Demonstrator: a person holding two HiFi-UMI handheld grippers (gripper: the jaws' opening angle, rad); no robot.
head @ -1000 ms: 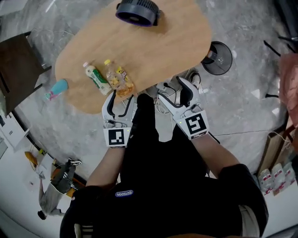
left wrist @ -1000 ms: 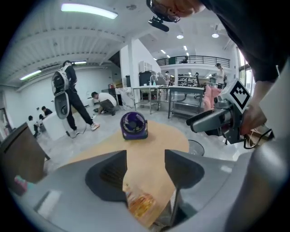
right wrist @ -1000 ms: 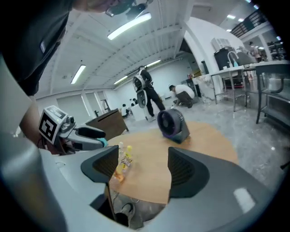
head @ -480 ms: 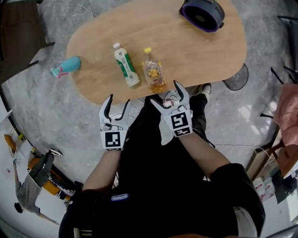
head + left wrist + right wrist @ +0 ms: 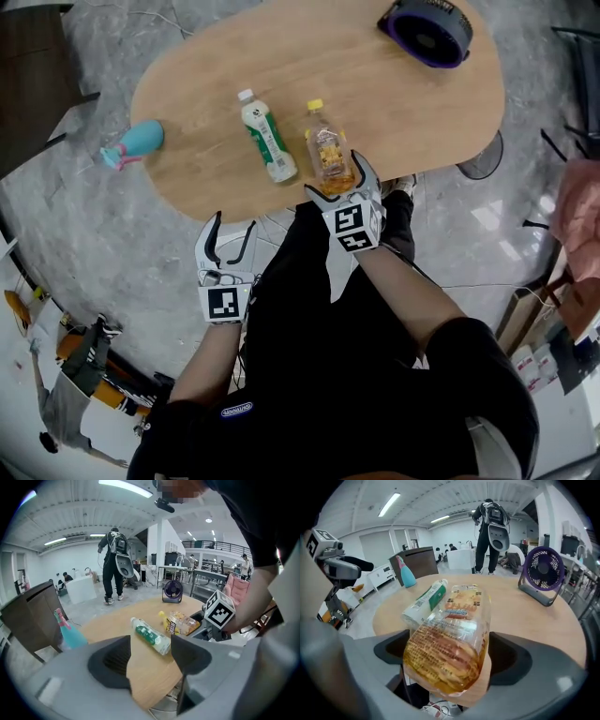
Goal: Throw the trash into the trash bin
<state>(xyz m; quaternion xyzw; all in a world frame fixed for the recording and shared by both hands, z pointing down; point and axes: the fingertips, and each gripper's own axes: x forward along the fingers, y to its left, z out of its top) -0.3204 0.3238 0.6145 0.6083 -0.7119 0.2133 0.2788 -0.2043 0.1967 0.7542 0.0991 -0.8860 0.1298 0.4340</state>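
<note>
Right hand-held gripper (image 5: 334, 176), jaws just opening, around bottle (image 5: 326, 150) of amber liquid.

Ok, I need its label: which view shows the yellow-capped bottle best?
The right gripper view: the yellow-capped bottle fills the frame, label visible. The head view shows it small, lying on the table; the left gripper view, small beyond the green-labelled bottle.

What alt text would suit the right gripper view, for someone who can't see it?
The jaws of the right gripper, which have just been opening, stand wide on either side of an amber bottle lying on the wooden table, without gripping it. A green-labelled bottle lies beside it, and a purple fan stands farther back.
</note>
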